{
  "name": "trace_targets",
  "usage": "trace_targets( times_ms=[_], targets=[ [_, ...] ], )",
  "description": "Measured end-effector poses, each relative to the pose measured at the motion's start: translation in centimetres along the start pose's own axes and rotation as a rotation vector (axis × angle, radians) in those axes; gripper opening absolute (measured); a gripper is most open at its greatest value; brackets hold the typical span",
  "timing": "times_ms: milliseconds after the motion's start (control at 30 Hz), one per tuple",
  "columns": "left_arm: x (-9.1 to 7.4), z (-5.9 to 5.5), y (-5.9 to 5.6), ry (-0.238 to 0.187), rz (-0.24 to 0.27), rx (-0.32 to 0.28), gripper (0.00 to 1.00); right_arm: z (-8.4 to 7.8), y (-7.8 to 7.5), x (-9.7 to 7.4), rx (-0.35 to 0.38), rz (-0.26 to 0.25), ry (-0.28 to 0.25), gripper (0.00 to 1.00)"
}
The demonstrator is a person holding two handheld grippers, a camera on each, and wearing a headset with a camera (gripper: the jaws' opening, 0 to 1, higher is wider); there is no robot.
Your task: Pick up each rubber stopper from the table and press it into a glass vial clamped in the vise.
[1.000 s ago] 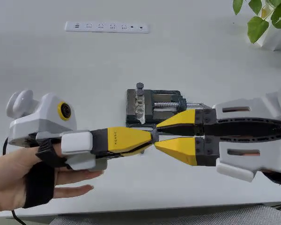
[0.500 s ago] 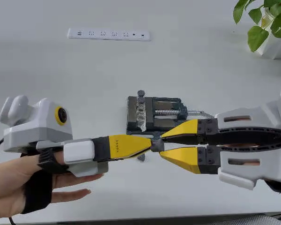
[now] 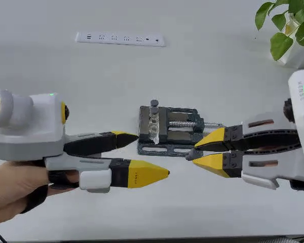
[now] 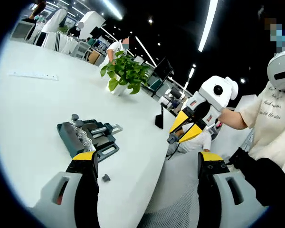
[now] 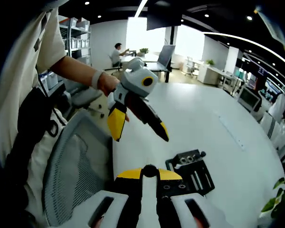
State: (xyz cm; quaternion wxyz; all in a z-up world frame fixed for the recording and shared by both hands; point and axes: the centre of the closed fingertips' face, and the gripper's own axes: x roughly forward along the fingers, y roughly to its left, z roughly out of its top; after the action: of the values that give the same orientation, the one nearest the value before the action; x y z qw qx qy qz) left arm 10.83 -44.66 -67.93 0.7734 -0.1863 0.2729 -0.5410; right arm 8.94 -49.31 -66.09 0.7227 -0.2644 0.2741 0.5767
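The right tongs (image 3: 193, 153), closed on a rubber stopper (image 3: 189, 155), hang at the screw side of the vise (image 3: 180, 134), the vial (image 3: 153, 124) at its opposite side; the left tongs (image 3: 152, 155) are wide.

Two hand-held grippers with yellow-tipped black jaws: the left gripper (image 3: 151, 155) and the right gripper (image 3: 194, 152). One dark metal bench vise (image 3: 177, 132). It clamps a single row of clear glass vials (image 3: 153, 124), too blurred to count. Three dark grey rubber stoppers: one stopper (image 5: 149, 170) is pinched in the right gripper, a second stopper (image 3: 154, 103) caps the end vial, and a third stopper (image 4: 106, 178) lies loose on the one white table (image 3: 218, 76). One long white power strip (image 3: 120, 38). One green leafy potted plant (image 3: 286, 25).
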Motion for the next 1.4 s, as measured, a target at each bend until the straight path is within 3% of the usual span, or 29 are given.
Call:
trace_targets(
  times_ms=[67,100,133,233,333,400,433,533,733,767,967,1133,1400],
  targets=[
    [0.0,0.0,0.5,0.004,0.027,0.019,0.86,-0.8,-0.3,0.1,-0.039,0.004,0.060,0.05],
    [-0.1,0.1,0.8,0.005,0.047,0.047,0.88,-0.8,-0.7,0.2,-0.081,-0.009,0.069,0.05],
    [-0.1,0.1,1.0,0.006,0.058,0.059,0.89,-1.0,-0.7,0.2,-0.075,0.000,0.084,0.05],
    [-0.1,0.0,1.1,0.005,0.071,0.071,0.88,-0.5,-1.0,0.3,-0.094,0.000,0.081,0.05],
    [0.1,0.0,0.1,-0.019,-0.004,-0.051,0.74,0.3,-0.9,0.2,-0.114,0.003,0.063,0.05],
    [0.2,0.1,-0.8,-0.047,-0.086,-0.160,0.62,1.6,-0.5,0.2,-0.140,0.023,0.001,0.05],
    [0.1,0.7,-1.6,-0.091,-0.151,-0.259,0.54,2.1,-0.2,0.1,-0.119,0.033,-0.028,0.05],
    [-0.3,2.2,-2.7,-0.184,-0.259,-0.436,0.35,3.5,0.4,-0.2,-0.140,0.043,-0.106,0.05],
    [-0.6,2.3,-3.8,-0.180,-0.343,-0.503,0.18,4.6,1.4,-0.7,-0.163,0.057,-0.178,0.06],
    [-0.7,2.2,-4.4,-0.171,-0.373,-0.512,0.17,4.8,1.5,-0.8,-0.168,0.054,-0.194,0.06],
    [-0.5,1.8,-5.9,-0.139,-0.443,-0.542,0.13,5.2,2.0,-0.9,-0.187,0.069,-0.220,0.06],
    [-0.7,2.2,-6.3,-0.157,-0.475,-0.562,0.07,5.5,2.7,-0.9,-0.200,0.088,-0.242,0.06],
    [-0.9,2.2,-6.5,-0.143,-0.494,-0.593,0.05,5.8,3.0,-1.0,-0.198,0.091,-0.249,0.06]
  ],
)
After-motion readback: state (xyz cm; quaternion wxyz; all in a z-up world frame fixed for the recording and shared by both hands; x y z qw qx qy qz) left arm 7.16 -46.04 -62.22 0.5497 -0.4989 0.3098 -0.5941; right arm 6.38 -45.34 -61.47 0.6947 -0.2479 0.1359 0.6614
